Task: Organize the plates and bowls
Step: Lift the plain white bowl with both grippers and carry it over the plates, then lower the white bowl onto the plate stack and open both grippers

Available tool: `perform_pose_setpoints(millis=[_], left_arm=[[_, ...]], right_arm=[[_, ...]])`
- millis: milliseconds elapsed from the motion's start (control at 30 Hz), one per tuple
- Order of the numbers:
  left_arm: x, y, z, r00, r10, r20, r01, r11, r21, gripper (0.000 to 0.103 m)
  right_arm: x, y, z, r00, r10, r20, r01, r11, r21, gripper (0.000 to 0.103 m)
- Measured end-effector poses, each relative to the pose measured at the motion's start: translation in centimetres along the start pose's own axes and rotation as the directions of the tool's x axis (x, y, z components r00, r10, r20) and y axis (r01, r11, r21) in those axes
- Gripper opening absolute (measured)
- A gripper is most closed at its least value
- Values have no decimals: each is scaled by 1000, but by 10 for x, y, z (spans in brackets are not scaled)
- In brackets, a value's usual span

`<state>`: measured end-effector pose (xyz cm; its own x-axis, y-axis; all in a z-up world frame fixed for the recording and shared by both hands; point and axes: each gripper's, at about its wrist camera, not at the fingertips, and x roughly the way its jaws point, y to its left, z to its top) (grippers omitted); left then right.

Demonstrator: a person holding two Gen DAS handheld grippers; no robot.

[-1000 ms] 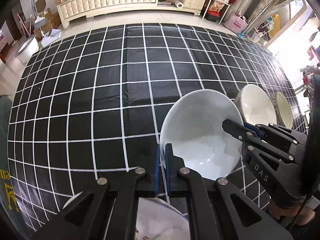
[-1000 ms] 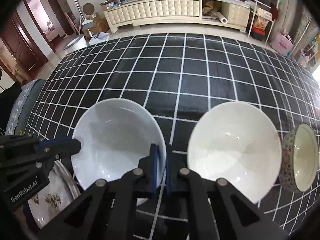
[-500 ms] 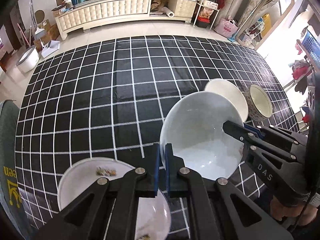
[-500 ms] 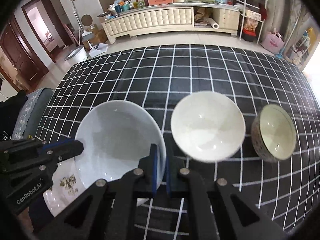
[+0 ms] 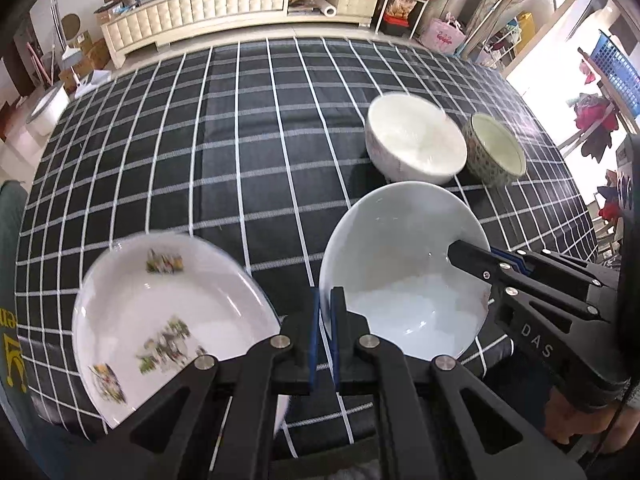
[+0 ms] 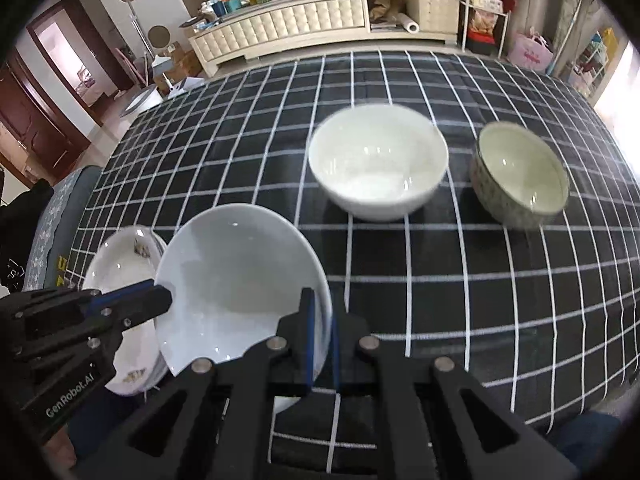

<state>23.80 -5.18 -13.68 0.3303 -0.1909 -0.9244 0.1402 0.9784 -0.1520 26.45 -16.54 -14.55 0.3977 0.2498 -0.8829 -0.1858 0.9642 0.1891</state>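
Note:
A plain white deep plate (image 5: 400,264) hangs tilted above the table, held by both grippers. My left gripper (image 5: 325,320) is shut on its left rim, and my right gripper (image 6: 322,328) is shut on its right rim. Each gripper also shows in the other view: the right gripper (image 5: 480,258), the left gripper (image 6: 160,300). A flower-patterned plate (image 5: 160,312) lies on the cloth just left of the held plate (image 6: 240,272), partly hidden behind it in the right wrist view. Farther back stand a white bowl (image 6: 378,160) and a small patterned bowl (image 6: 520,172).
The table wears a black cloth with white checks (image 5: 240,140), and its near edge runs under the grippers. A long cream cabinet (image 6: 304,28) stands on the floor beyond the table. A padded seat (image 6: 60,208) is at the left edge.
Both grippers have risen and pulled back toward the near edge with the white plate. The flower-patterned plate has come fully into view and the two bowls look farther away.

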Motion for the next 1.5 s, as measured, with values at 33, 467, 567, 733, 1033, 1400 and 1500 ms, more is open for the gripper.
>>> perform_pose_setpoints(millis=[33,467,567,733,1033,1400,1500], left_arm=[[2,-1,-4,1000,2,-7,-2,1000,0,4],[24,-13,-22,998,12,-61,-11,1000,5,4],[25,-11,-17,998,2,-58,-2,1000,1,4],[26,-8,-16,998,-10,-58,10,1000,-5,4],[19,-3,-19,999,-11,-49,10,1000,-20,5],[-48,0,-13,987,44,156,-50,998,34,37],[-63,-2,-8,980,39,193,-48,998,43,49]], right_arm=[[3,-2,-4,1000,3,-13,-3,1000,11,10],[21,-15,-24,997,9,-73,-4,998,63,10],[22,-17,-23,997,8,-78,-3,998,68,10],[24,-20,-22,996,8,-86,-2,997,78,10],[19,-19,-21,998,2,-69,2,998,61,10],[-26,-12,-14,997,-36,65,33,998,49,50],[-42,-10,-11,993,-52,107,48,998,38,54]])
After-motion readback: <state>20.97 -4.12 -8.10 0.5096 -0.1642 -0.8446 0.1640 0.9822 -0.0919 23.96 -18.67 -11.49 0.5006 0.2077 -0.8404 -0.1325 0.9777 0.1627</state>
